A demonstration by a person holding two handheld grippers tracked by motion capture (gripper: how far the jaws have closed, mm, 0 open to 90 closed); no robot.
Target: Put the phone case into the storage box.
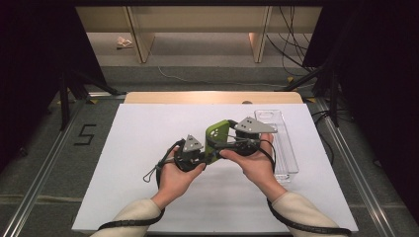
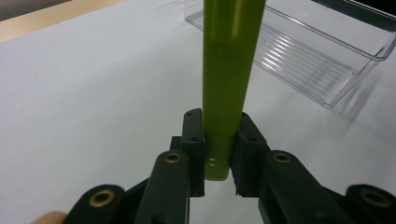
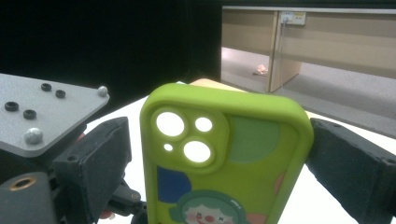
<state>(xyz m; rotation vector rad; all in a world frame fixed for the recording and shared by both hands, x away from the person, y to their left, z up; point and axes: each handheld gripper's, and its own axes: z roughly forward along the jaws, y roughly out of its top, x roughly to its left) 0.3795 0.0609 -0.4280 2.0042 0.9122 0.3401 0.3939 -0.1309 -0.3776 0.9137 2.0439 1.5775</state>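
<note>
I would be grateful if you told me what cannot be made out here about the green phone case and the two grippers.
- Right gripper, right gripper view: unclear whether its pads touch the green phone case.
- Case's lower print: cut off by that view's bottom edge.
- Left gripper, left gripper view: shut on the case's edge; its upper end leaves the frame.
- High view: hands hide the case's lower part.

Each hand carries a black gripper: the left gripper (image 1: 191,157) and the right gripper (image 1: 245,146) both have a grey three-cornered plate on top, with small black and silver screws in it. The jaws are matt black blocks on black arms, and the joints of these arms have round brass-coloured rings. The person wears cream sleeves (image 1: 132,217), and a thick black ribbed cable (image 1: 296,224) runs from each gripper along the forearm.
</note>
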